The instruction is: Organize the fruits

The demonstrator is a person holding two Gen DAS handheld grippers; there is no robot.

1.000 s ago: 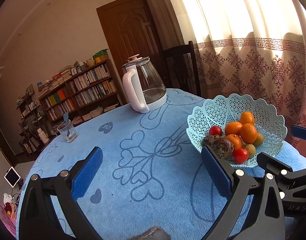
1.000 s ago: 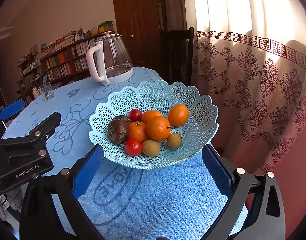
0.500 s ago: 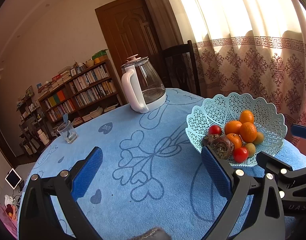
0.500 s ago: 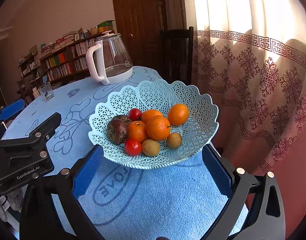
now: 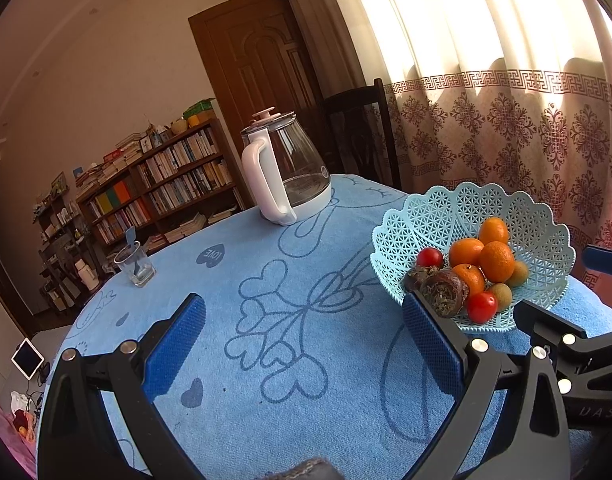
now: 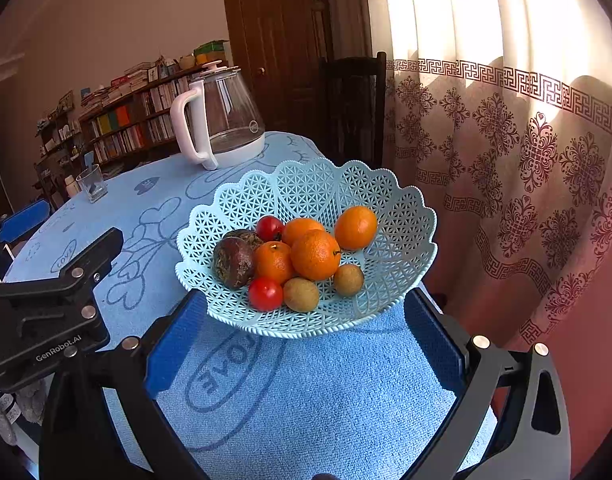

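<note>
Round table under a blue cloth (image 5: 290,360) with heart line drawings. Pale blue lattice basket (image 6: 402,216) sits near the table edge on the curtain side, upright, resting on the cloth. Inside it: four oranges (image 6: 315,255) piled in the middle, two red tomatoes (image 6: 265,293), one at the front rim and one at the back, two dark wrinkled fruits (image 6: 233,262) on the left side touching the oranges, two small brown-green round fruits (image 6: 301,294) at the front right. All fruit is in the basket, none on the cloth.

Right gripper (image 6: 306,344) hovers just in front of the basket, jaws wide, blue pads either side of the basket's near rim, nothing between them, not touching it. Left gripper (image 5: 302,344) is over bare cloth left of the basket, jaws wide, empty; its right pad overlaps the basket's near edge in the left wrist view, contact unclear.

Glass kettle (image 5: 286,176) with white handle stands at the far side of the table, well apart from the basket. Small glass tumbler (image 5: 135,266) near the far left edge. Dark wooden chair (image 6: 352,108) behind the table, patterned curtain (image 6: 506,140) right, bookshelf (image 5: 158,184) at the back wall
</note>
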